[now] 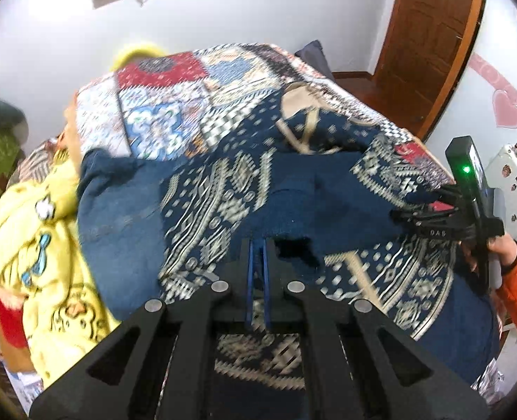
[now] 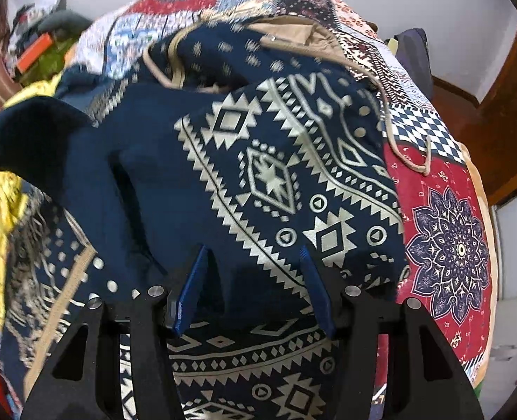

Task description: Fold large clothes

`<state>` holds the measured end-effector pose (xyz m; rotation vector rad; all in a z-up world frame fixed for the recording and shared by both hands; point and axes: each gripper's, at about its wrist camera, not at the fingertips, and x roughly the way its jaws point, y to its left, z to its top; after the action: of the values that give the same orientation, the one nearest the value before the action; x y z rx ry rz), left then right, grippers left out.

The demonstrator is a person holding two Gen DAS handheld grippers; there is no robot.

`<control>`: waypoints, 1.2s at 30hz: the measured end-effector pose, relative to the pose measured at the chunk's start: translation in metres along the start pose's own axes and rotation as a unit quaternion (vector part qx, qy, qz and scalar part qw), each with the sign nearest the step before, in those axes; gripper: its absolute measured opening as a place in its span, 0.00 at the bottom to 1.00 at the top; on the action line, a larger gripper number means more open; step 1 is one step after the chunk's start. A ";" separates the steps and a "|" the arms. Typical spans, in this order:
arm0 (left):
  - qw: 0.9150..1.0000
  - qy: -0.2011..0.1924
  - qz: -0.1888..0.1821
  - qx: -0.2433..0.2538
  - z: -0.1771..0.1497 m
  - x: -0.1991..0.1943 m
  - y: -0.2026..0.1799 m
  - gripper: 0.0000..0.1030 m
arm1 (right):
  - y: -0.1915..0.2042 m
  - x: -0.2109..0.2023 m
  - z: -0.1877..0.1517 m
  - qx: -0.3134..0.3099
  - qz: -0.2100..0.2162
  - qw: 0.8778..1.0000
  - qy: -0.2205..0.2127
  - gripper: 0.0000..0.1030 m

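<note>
My left gripper [image 1: 257, 245] is pinched on the navy patterned hoodie [image 1: 293, 189], which is spread on the quilted bed [image 1: 160, 112]. My right gripper [image 2: 253, 262] hangs with fingers apart over cloth at twelve o'clock, gripping nothing. I judge a fold is starting; next, carry the edge across.

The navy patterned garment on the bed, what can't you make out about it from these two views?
- Left wrist view: the left gripper is shut on the navy patterned garment, but its own fingers hide the pinched part.
- Right wrist view: the garment's near edge is cut off by the right gripper, which is open.
- Both views: its overall shape; folds and blur obscure it.
</note>
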<state>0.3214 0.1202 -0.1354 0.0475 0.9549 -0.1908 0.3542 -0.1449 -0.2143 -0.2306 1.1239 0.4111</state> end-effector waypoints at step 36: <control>0.999 0.005 0.046 0.005 -0.017 0.039 0.023 0.54 | -0.036 -0.077 0.016 0.049 0.019 0.996 -0.068 0.50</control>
<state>0.3343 0.1399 -0.1782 0.1018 0.9606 -0.1096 0.3548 -0.1863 -0.1389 -0.0943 1.0120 0.3991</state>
